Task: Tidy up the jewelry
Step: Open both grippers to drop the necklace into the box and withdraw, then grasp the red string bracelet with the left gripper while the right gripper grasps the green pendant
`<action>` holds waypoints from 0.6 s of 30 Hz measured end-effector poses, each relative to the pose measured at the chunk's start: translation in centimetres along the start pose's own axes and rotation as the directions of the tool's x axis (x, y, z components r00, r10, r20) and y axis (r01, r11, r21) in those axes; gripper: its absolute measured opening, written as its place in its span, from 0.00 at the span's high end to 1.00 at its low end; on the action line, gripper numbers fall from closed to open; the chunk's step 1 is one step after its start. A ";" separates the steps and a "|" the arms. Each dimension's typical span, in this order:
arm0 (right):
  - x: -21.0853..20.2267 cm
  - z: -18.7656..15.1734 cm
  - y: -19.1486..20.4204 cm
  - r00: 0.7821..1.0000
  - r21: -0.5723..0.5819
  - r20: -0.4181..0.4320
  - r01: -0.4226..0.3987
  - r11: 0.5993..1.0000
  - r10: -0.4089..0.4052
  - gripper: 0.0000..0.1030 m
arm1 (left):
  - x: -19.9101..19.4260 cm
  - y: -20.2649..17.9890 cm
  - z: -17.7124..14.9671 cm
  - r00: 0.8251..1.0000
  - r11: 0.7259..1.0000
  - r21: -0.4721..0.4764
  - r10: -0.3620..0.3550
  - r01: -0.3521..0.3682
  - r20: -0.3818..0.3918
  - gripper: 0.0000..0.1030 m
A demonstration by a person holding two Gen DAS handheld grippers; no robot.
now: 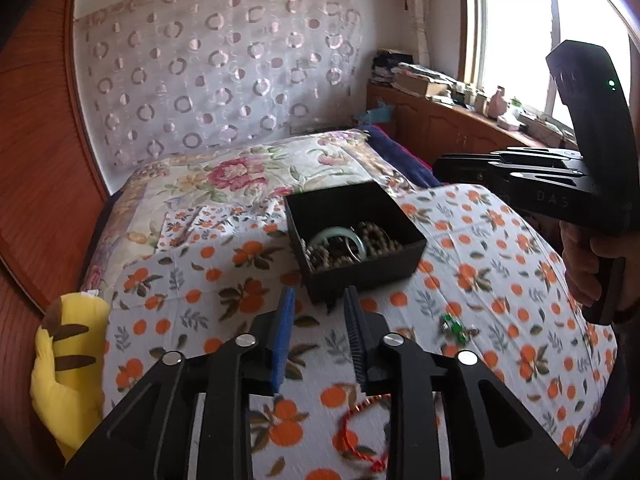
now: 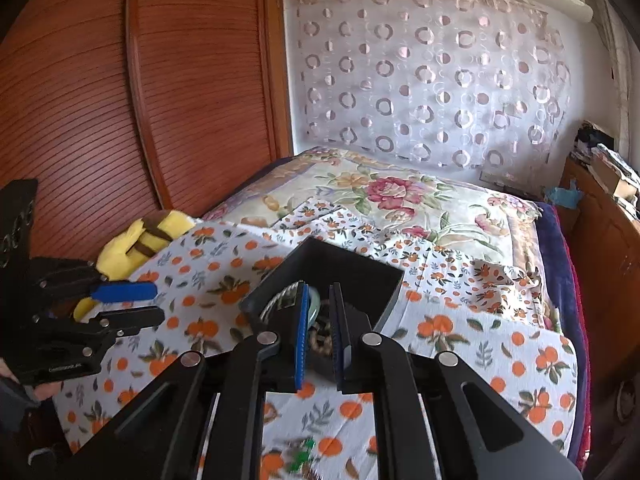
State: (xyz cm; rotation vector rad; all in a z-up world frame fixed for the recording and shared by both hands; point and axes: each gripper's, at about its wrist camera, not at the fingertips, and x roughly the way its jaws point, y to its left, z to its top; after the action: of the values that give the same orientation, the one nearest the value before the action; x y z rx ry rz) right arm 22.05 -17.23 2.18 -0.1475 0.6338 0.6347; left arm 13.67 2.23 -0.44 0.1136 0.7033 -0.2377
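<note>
A black open box [image 1: 400, 246] sits on the orange-print cloth [image 1: 208, 280] and holds a pale green bangle [image 1: 324, 234] and several bead strings [image 1: 380, 236]. My left gripper [image 1: 319, 292] hovers just before the box's near corner, open, nothing between its pads. A red cord bracelet [image 1: 352, 428] lies under it, and a green beaded piece [image 1: 454, 326] lies to its right. My right gripper [image 2: 318, 290] hangs over the box [image 2: 360, 268], jaws nearly together and empty, beads showing through the slit. The left gripper [image 2: 160, 302] stands at the left of this view. The green piece [image 2: 302, 456] is blurred near the bottom edge.
A yellow plush toy [image 1: 68, 368] lies at the cloth's left edge beside a wooden slatted wardrobe [image 2: 120, 100]. A floral quilt [image 1: 248, 172] covers the bed behind the box. A cluttered wooden cabinet [image 1: 440, 120] runs under the window. A hand [image 1: 588, 264] grips the right gripper's handle.
</note>
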 end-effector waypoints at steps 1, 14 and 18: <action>-0.3 -0.7 0.2 1.000 -0.006 -0.003 -0.004 1.000 0.004 0.88 | -0.1 -0.1 -0.4 1.000 1.000 0.002 -0.004 0.004 -0.005 0.76; -1.2 -9.1 1.3 0.996 -0.011 -0.094 -0.008 1.000 0.007 0.72 | 0.5 -0.8 -6.0 0.997 1.000 -0.018 -0.022 0.021 -0.078 0.67; -1.1 -10.9 1.2 0.991 -0.017 -0.134 -0.012 1.000 0.010 0.72 | 1.4 -0.9 -7.4 0.993 0.999 -0.025 -0.029 0.027 -0.117 0.67</action>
State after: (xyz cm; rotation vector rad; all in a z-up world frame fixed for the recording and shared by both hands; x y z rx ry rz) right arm 15.14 -20.22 -5.85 -0.2049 0.7590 0.6447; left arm 9.83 2.50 -6.96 0.0962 0.8250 -0.2510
